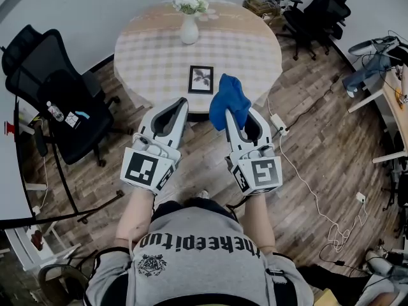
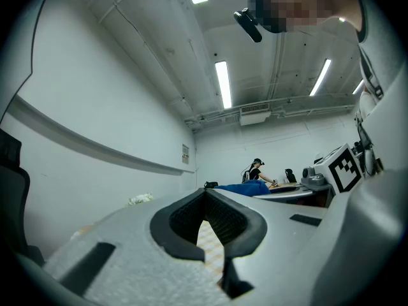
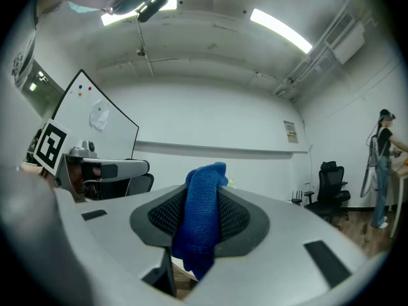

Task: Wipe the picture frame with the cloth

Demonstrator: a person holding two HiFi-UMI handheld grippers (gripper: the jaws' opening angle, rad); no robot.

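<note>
A small black picture frame lies flat near the front edge of the round checked table. My right gripper is shut on a blue cloth, which bunches above its tips just off the table's front edge, right of the frame. In the right gripper view the blue cloth hangs pinched between the jaws of the right gripper. My left gripper is held level beside it, below the frame, shut with nothing in it. In the left gripper view the tips of the left gripper meet.
A white vase of flowers stands at the table's far side. A black office chair is to the left, more chairs at the back right. A power strip and cables lie on the wood floor. A person stands far right.
</note>
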